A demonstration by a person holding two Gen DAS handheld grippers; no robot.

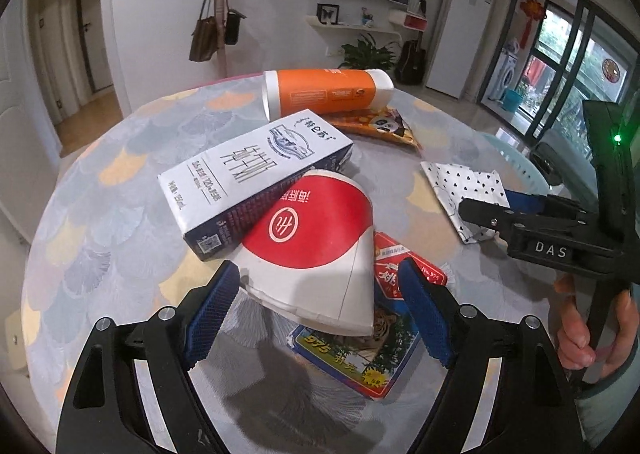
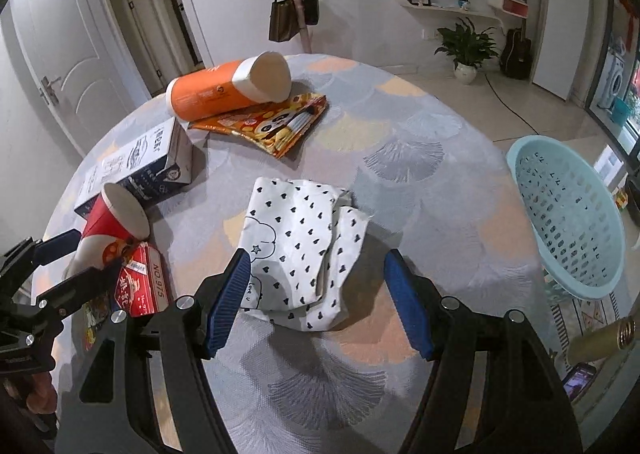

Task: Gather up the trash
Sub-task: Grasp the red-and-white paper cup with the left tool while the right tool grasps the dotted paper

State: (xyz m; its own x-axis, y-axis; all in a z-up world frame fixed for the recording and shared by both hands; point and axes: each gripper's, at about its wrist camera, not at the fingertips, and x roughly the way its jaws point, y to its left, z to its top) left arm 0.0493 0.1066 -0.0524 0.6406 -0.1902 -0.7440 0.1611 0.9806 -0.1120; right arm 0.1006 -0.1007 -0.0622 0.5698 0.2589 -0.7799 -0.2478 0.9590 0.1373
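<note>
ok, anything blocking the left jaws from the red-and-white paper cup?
Nothing between them: the left gripper stands open, its jaws either side of the flattened paper cup. But the milk carton leans on the cup's far end, and the cup lies on the card box.

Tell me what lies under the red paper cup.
The cup lies tipped on a red card box, with a milk carton leaning across it. The box's covered part is hidden.
</note>
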